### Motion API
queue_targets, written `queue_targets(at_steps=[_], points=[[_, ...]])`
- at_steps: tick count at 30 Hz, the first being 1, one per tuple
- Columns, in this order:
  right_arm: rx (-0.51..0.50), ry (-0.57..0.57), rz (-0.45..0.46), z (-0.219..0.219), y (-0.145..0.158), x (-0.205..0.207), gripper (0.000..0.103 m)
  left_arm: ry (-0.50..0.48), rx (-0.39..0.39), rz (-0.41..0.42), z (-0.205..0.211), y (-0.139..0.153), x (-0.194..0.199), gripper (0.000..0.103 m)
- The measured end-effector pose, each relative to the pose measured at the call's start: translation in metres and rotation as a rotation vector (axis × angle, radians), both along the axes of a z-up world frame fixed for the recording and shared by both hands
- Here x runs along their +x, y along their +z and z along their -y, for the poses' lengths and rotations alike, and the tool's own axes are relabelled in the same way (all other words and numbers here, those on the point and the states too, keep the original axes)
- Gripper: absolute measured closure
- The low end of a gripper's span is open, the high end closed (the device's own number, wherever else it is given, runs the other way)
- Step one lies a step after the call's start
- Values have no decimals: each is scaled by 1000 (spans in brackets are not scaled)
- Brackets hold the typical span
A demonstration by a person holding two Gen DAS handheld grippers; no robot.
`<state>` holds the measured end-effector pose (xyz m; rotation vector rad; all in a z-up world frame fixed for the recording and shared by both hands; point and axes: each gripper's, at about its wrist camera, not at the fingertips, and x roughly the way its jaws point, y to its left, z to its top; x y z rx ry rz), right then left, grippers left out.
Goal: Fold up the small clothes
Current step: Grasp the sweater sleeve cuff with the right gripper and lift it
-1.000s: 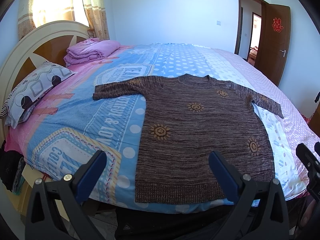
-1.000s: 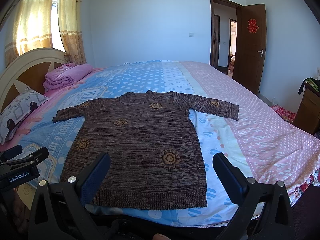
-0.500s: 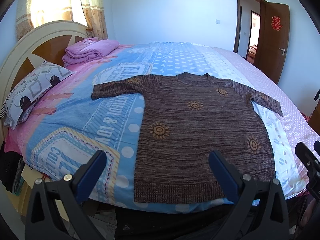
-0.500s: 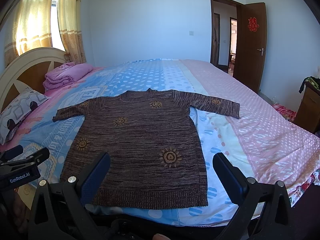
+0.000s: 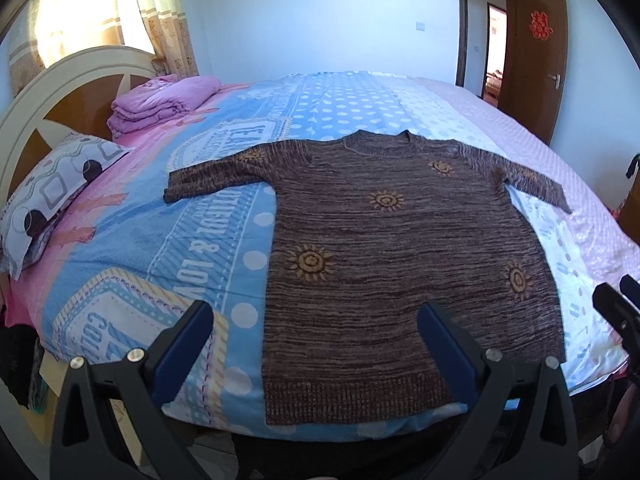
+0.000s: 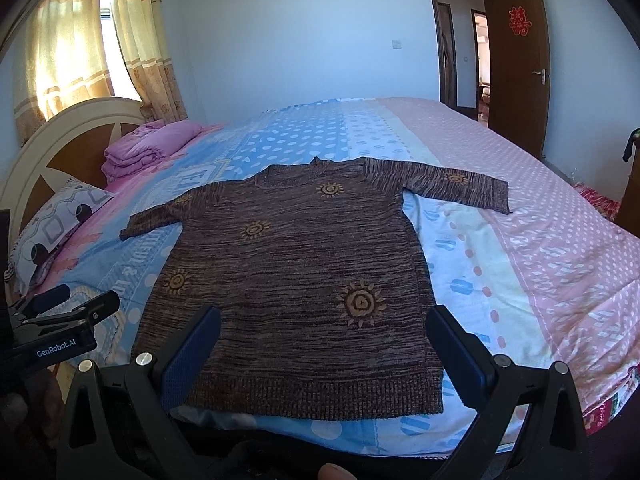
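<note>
Brown sweater (image 5: 404, 264) lies flat, sleeves out, on the bed (image 5: 132, 240), hem at the near edge. Left gripper (image 5: 314, 336) and right gripper (image 6: 322, 340) hover short of the hem, jaws spread, holding nothing.

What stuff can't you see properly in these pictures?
- Sweater back side: both views, it lies flat on the bed.
- Hem's middle: left wrist view, the left gripper finger covers it.
- Room past the door: right wrist view, too small.
</note>
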<state>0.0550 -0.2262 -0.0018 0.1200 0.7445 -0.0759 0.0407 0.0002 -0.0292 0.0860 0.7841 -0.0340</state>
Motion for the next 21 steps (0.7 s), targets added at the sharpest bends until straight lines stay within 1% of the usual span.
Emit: queue_targets(at_steps=[4,5,7,10,12,14,16,17,18,21], points=[[-15,-10,-47,22,-16,15,1,-14,30,-4,0,-8,19,0],[-48,-19,-76,29,-19,19,1,-9,41,-1,0,-10,24,0],[-55,-37,-78,44,-25,28,1,2,58,5,-1,-13,36,0],[-35,-66,-76,68,-32,43,1,27,81,18,-5,-17,55,0],[-7,-88,-53,84,-37,54,1,41,94,30,-6,-19,69,0],[6,-116,-55,105,-42,67,2,70,128,42,-7,-24,85,0],[26,-152,-66,128,-48,80,3,85,136,54,-8,-28,100,0],[35,-165,-66,137,-50,85,6,97,142,61,-9,-29,107,0],[43,-181,-67,148,-52,92,12,110,151,63,-10,-32,115,0],[65,-235,-93,182,-59,108,22,130,155,64,-13,-40,135,0]])
